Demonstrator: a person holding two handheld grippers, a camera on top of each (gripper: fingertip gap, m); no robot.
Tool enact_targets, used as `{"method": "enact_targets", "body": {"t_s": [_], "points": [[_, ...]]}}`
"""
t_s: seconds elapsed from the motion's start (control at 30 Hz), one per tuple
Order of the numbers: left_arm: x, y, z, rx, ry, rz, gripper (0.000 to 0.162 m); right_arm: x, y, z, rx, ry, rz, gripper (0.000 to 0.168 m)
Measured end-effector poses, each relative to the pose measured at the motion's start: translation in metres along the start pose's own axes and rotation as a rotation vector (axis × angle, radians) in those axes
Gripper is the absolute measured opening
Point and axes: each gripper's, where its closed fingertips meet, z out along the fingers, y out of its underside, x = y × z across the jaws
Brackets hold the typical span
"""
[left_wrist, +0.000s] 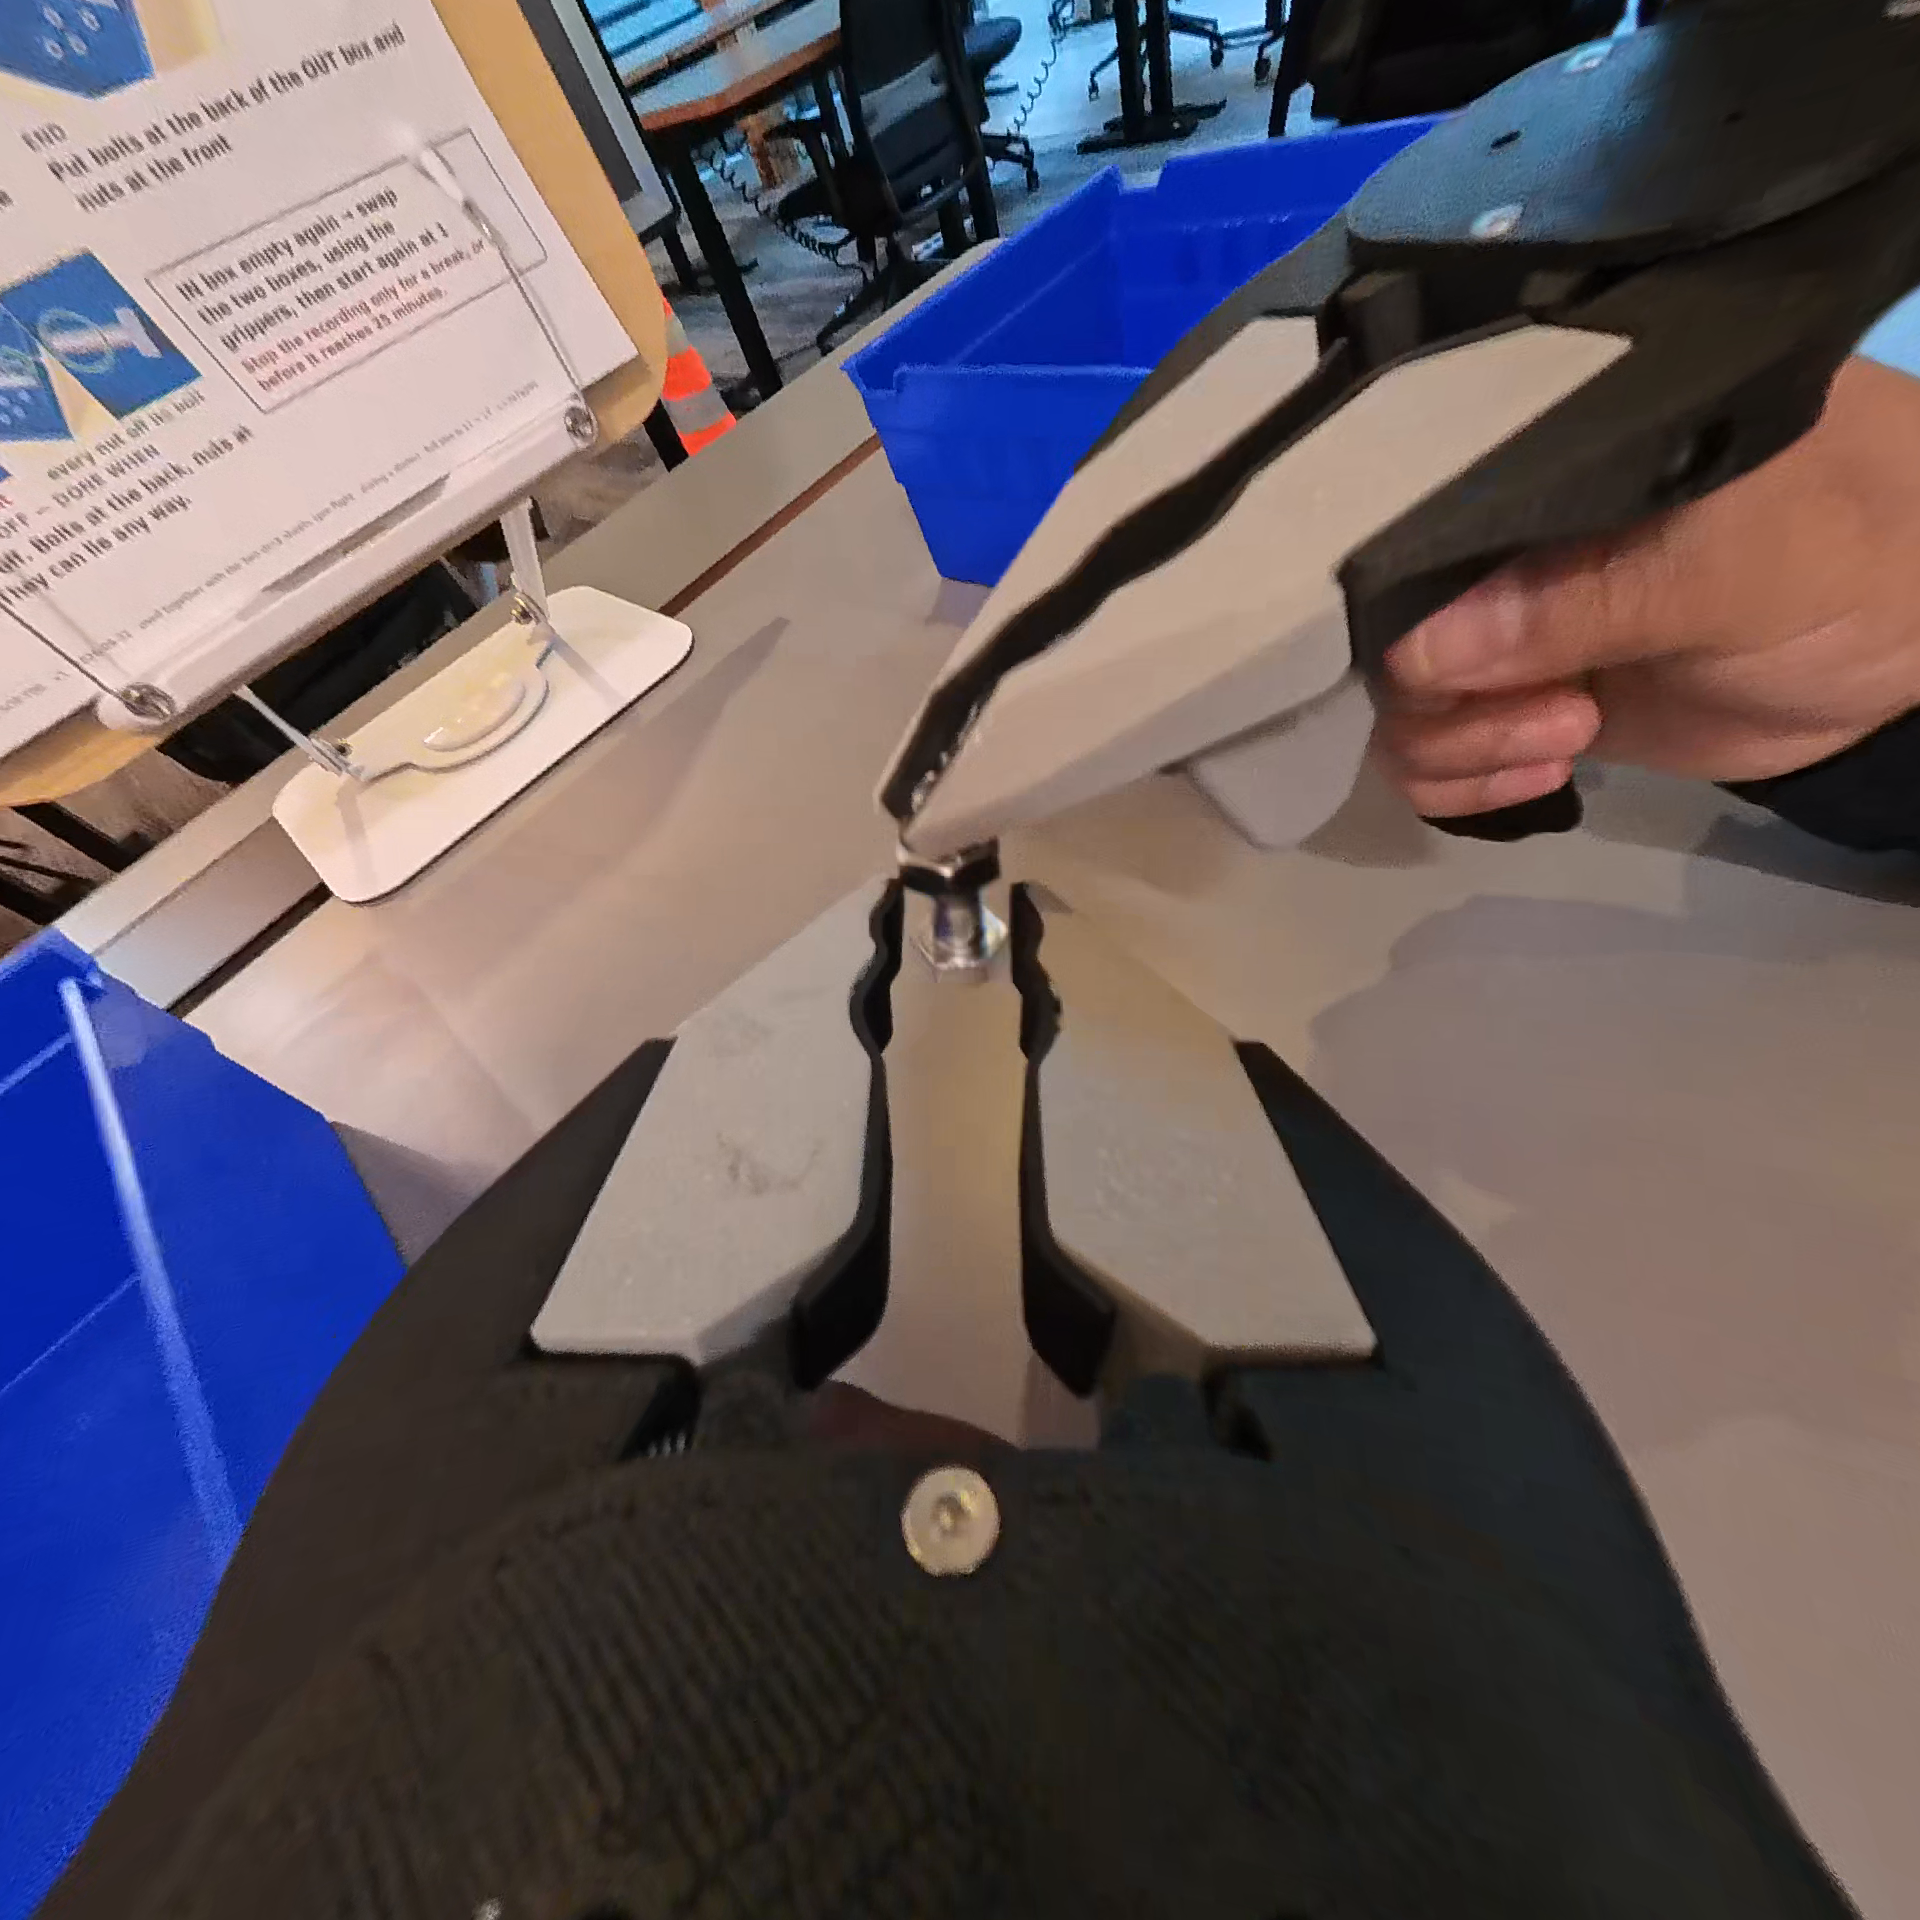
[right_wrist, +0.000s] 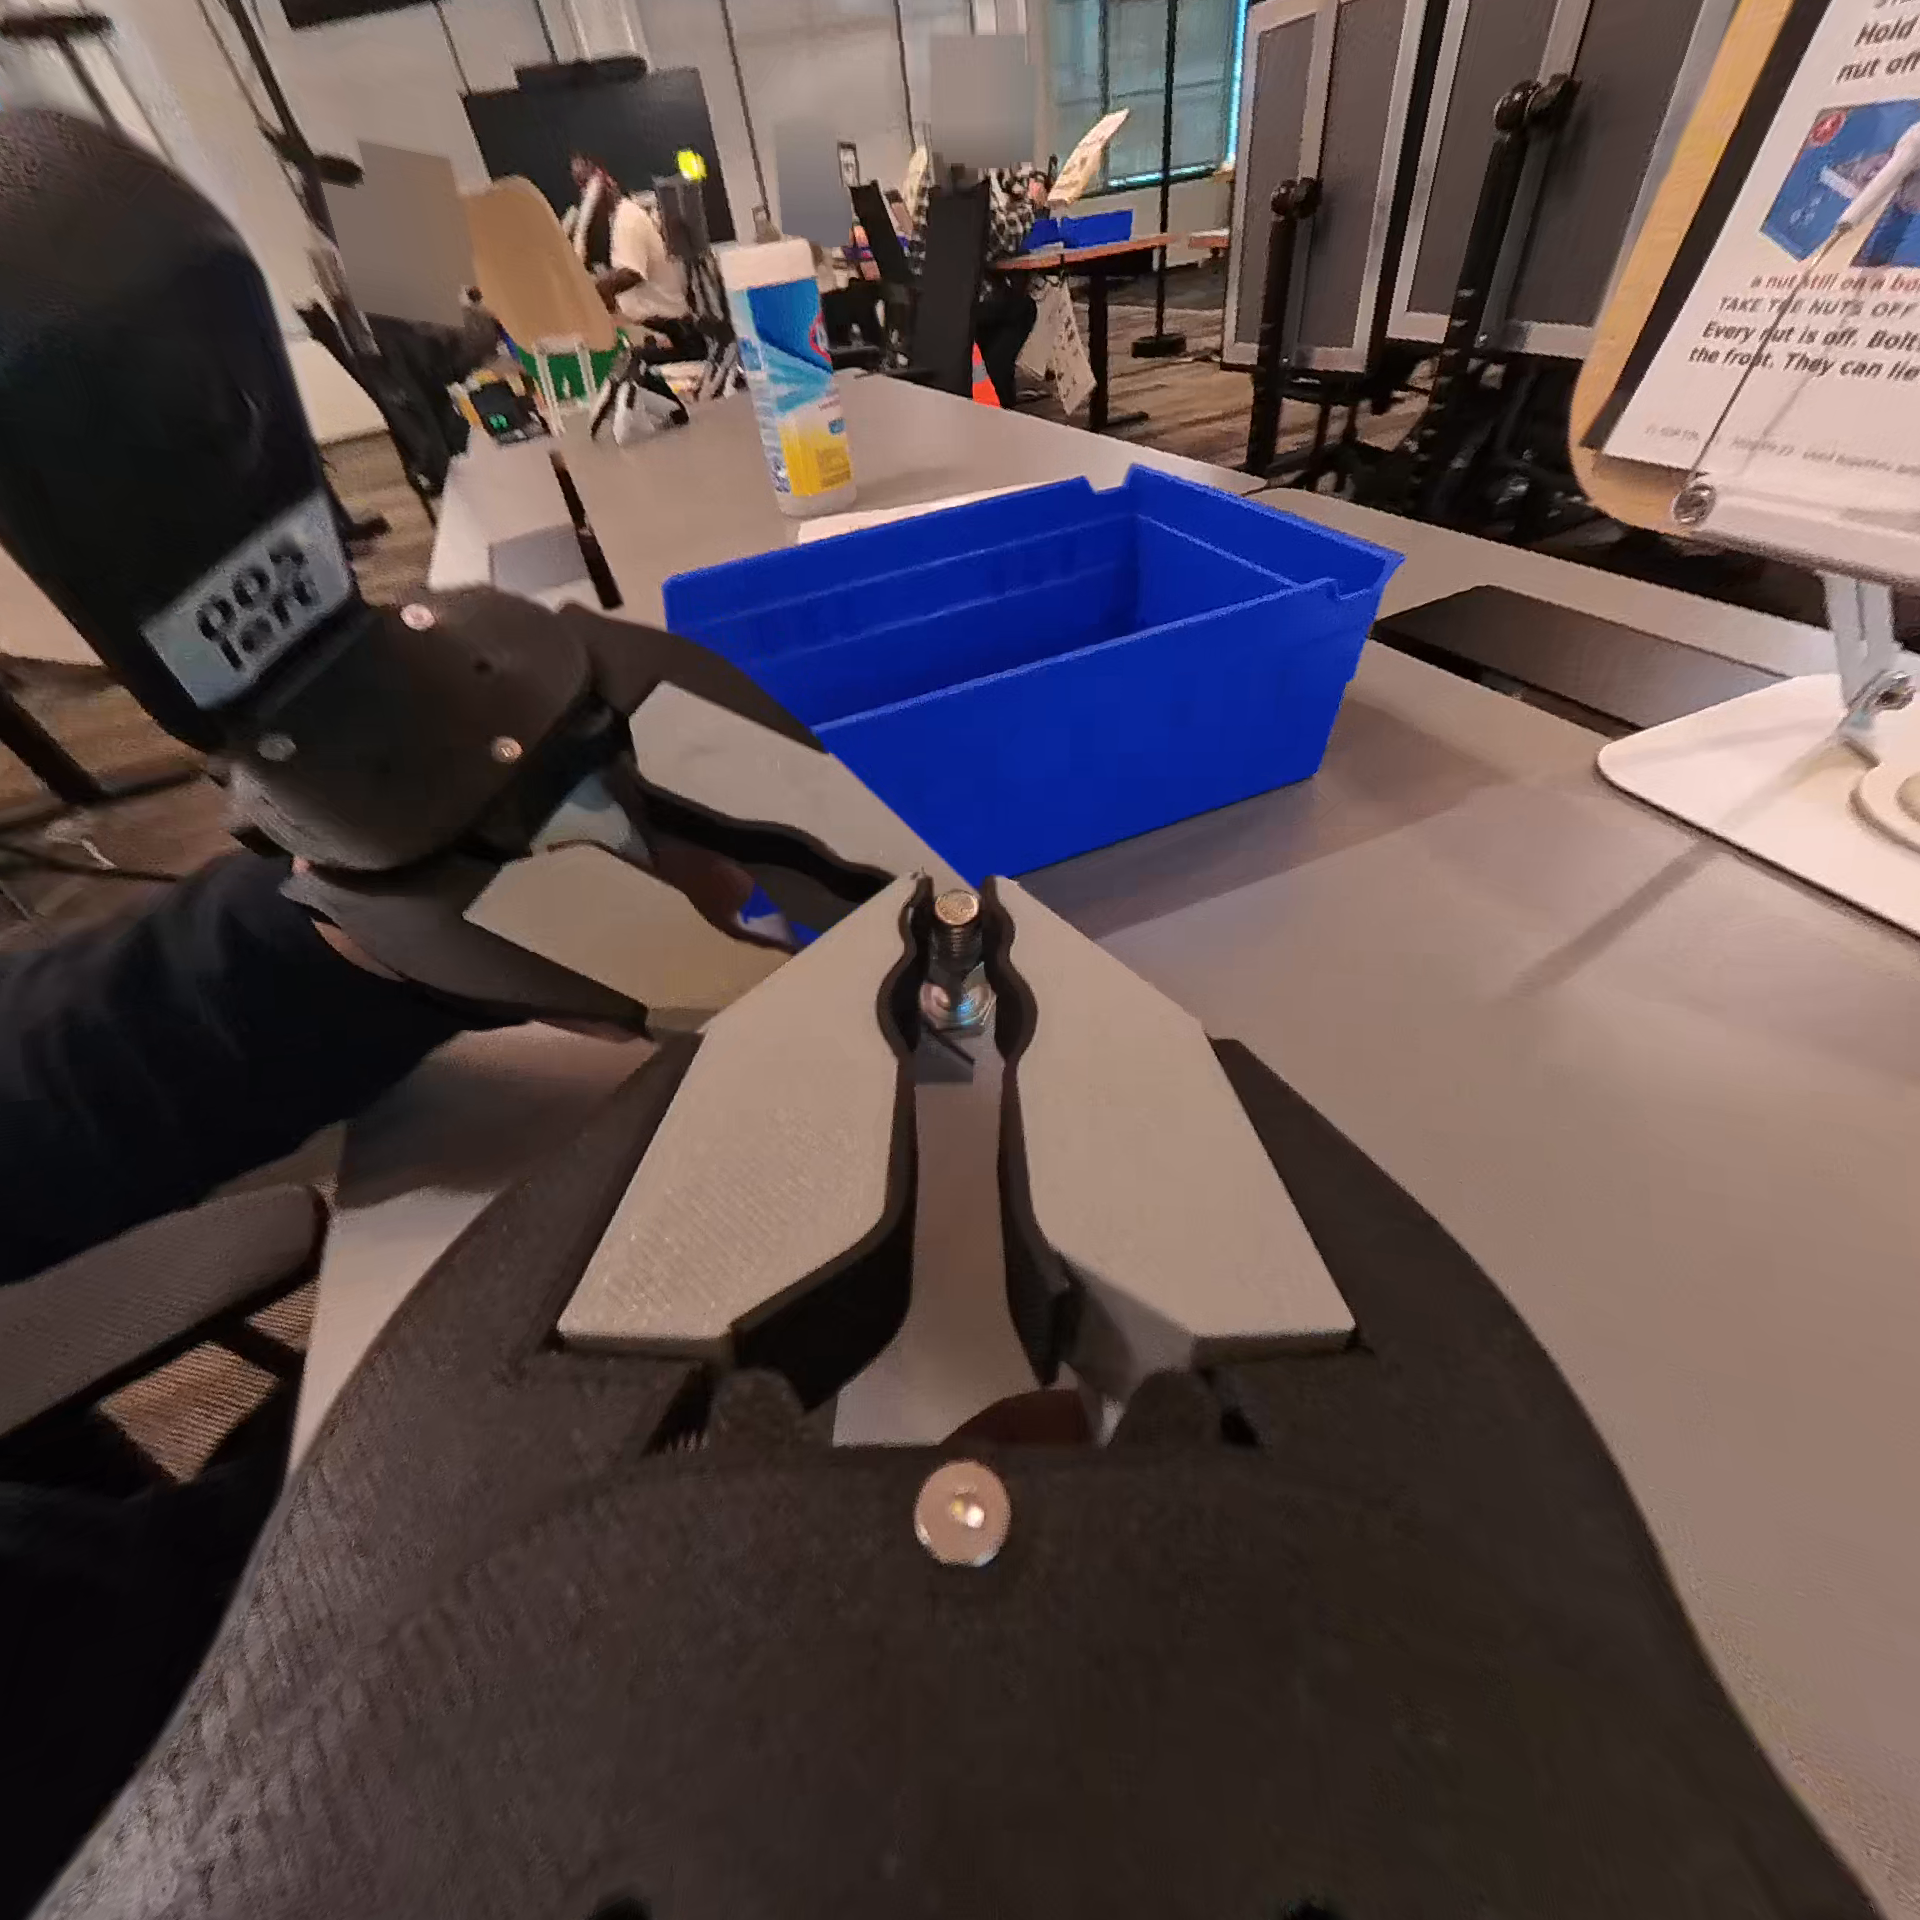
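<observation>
Right hand-held gripper (right_wrist: 951, 914) clenches a bolt (right_wrist: 954, 951); left hand-held gripper (left_wrist: 951, 899) released around its nut (left_wrist: 956, 951).

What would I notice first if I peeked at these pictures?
Right in the middle, the right gripper pinches a shiny bolt with a nut on it, above the grey table. The left gripper sits open beside the bolt. Behind them stands a bright blue bin.

Bin (right_wrist: 1091, 727) on table (right_wrist: 1507, 1039), stand (right_wrist: 1766, 769) right, canister (right_wrist: 790, 384) behind
</observation>
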Motion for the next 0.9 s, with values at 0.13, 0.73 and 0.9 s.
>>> {"method": "enact_targets", "body": {"t_s": [0.13,0.73,0.9], "points": [[0.005,0.008,0.002,0.007,0.021,-0.034,0.022,-0.003,-0.005,-0.003,0.039,-0.067,0.086,0.006],[0.006,0.007,0.006,0.059,0.062,-0.035,0.018,-0.002,-0.002,-0.004,0.024,-0.103,0.143,0.006],[-0.002,0.012,0.010,0.070,0.001,-0.045,0.018,0.007,0.002,-0.003,0.020,-0.060,0.151,0.017]]}}
